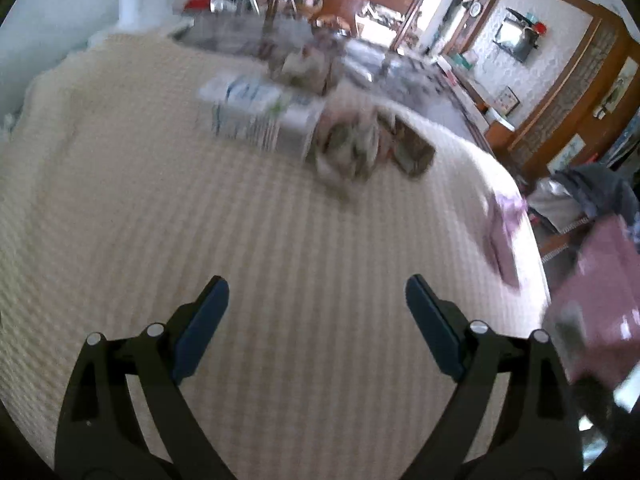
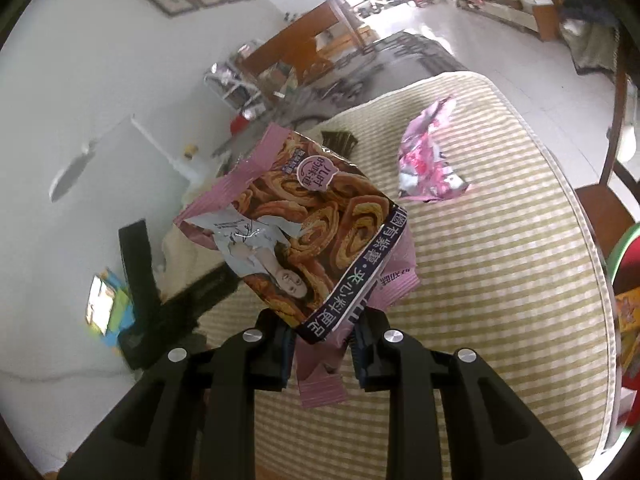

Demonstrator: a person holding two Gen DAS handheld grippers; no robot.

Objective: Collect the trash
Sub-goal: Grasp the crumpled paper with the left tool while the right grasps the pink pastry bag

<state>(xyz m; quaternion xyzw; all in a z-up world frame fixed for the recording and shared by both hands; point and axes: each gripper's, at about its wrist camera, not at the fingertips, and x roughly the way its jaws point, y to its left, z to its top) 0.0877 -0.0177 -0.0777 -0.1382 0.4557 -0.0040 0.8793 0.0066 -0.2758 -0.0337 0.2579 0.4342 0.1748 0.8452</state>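
Left gripper (image 1: 317, 322) spread wide over the cream bedspread (image 1: 160, 200), nothing between its fingers. Ahead of it, uncollected: white packet (image 1: 256, 114), brownish wrappers (image 1: 368, 148), all blurred. Right gripper (image 2: 320, 356) clamped on a purple snack bag (image 2: 296, 224), lifted off the bed. Pink wrapper (image 2: 428, 156) lies beyond. Judged: one piece in hand, several left; no bin identifiable.

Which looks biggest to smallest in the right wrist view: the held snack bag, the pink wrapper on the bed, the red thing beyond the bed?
1. Snack bag, though nearness inflates it
2. Pink wrapper
3. Red thing
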